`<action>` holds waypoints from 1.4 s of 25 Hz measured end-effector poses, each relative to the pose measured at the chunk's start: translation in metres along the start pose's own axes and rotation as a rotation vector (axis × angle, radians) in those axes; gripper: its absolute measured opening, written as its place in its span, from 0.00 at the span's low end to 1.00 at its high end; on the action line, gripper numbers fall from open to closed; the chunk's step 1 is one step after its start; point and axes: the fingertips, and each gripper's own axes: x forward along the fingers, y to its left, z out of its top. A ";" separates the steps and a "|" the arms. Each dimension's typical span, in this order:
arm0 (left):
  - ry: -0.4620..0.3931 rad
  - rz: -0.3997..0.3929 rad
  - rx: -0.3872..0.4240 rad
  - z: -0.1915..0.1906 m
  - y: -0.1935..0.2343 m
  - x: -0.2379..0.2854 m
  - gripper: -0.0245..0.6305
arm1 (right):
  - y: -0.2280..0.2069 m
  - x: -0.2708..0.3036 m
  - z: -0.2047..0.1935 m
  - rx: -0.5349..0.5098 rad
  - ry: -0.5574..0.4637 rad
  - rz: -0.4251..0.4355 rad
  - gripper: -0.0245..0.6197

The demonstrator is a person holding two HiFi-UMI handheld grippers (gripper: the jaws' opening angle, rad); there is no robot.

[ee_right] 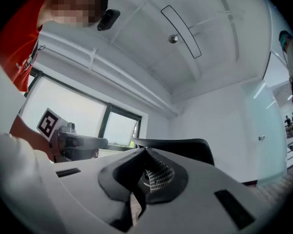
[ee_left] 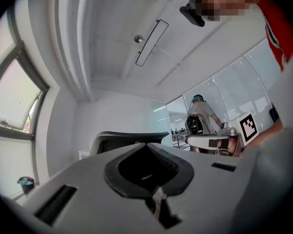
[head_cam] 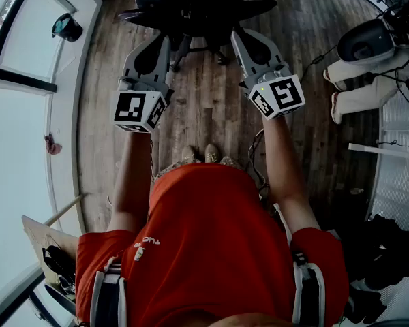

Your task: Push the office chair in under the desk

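A black office chair (head_cam: 198,5) stands at the top of the head view on the wood floor, its wheeled base (head_cam: 184,50) showing below it. My left gripper (head_cam: 165,39) and right gripper (head_cam: 237,34) are held side by side, both shut and empty, with their tips at the chair's near edge. Whether they touch it I cannot tell. In the left gripper view the chair's back (ee_left: 132,136) rises just beyond the shut left gripper (ee_left: 146,146). The right gripper view shows the chair's back (ee_right: 185,149) right behind the shut right gripper (ee_right: 146,151). No desk is in view.
A window wall (head_cam: 13,114) runs along the left with a dark cup-like thing (head_cam: 67,27) on its sill. Another person's white-trousered legs (head_cam: 368,94) and cables lie at the right. Dark shoes (head_cam: 388,251) sit at the lower right. A person with a backpack (ee_left: 200,118) stands far off.
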 end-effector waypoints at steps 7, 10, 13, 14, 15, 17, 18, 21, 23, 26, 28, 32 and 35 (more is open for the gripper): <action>0.006 0.007 0.019 -0.001 -0.003 0.001 0.05 | -0.001 -0.004 0.005 -0.027 -0.009 0.021 0.08; 0.018 0.013 0.047 -0.002 -0.002 0.005 0.05 | -0.006 -0.005 0.004 -0.067 0.007 0.032 0.08; 0.038 0.029 0.085 -0.004 0.002 0.009 0.05 | -0.013 -0.005 -0.001 -0.104 0.039 0.058 0.08; 0.047 0.034 0.099 -0.005 0.004 0.011 0.05 | -0.015 -0.005 -0.003 -0.113 0.054 0.069 0.08; 0.057 0.039 0.115 -0.006 0.006 0.012 0.05 | -0.017 -0.005 -0.006 -0.122 0.068 0.081 0.08; 0.084 0.044 0.152 -0.010 0.009 0.015 0.06 | -0.023 -0.005 -0.012 -0.145 0.097 0.101 0.08; 0.101 0.048 0.174 -0.012 0.010 0.016 0.06 | -0.026 -0.006 -0.015 -0.158 0.110 0.110 0.09; 0.152 0.057 0.252 -0.019 0.018 0.019 0.07 | -0.038 -0.005 -0.025 -0.206 0.154 0.137 0.14; 0.183 0.055 0.306 -0.023 0.025 0.022 0.13 | -0.046 -0.003 -0.031 -0.246 0.192 0.159 0.20; 0.236 0.045 0.379 -0.029 0.037 0.028 0.22 | -0.060 -0.001 -0.040 -0.305 0.253 0.177 0.25; 0.283 0.042 0.432 -0.037 0.047 0.032 0.26 | -0.070 0.001 -0.047 -0.337 0.297 0.191 0.28; 0.379 0.037 0.527 -0.056 0.073 0.041 0.33 | -0.095 0.005 -0.071 -0.406 0.414 0.210 0.35; 0.445 0.024 0.578 -0.072 0.092 0.048 0.35 | -0.114 0.010 -0.086 -0.457 0.492 0.215 0.40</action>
